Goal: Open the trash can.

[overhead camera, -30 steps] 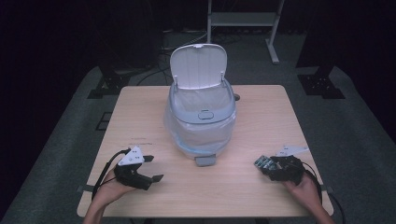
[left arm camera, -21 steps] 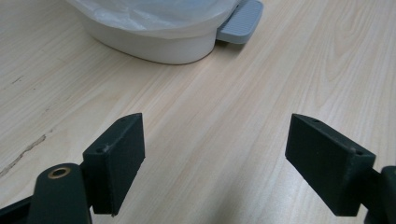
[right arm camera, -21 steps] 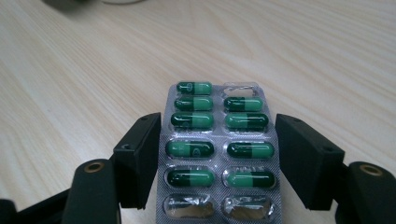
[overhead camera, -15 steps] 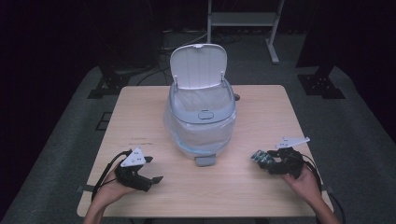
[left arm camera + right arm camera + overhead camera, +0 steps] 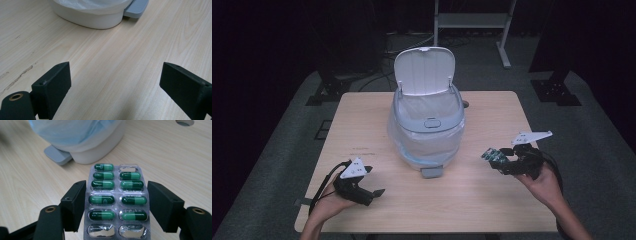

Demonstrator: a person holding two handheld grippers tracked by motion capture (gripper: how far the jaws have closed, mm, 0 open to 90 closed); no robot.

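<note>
Right gripper [image 5: 495, 159] pinches blister pack [image 5: 117, 202] across its width, long axis pointing toward open bin [image 5: 427, 131] ahead-left; left gripper [image 5: 374, 192] spread, empty.

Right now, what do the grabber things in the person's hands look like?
Each is a black tool with two flat, blocky jaws. The left gripper and the right gripper both carry a pale grey three-cornered plate on top, and a black cable trails back from each. Small screw holes mark the jaws, and a brass-ringed hole sits beside them. The forearms are bare, no sleeves.
</note>
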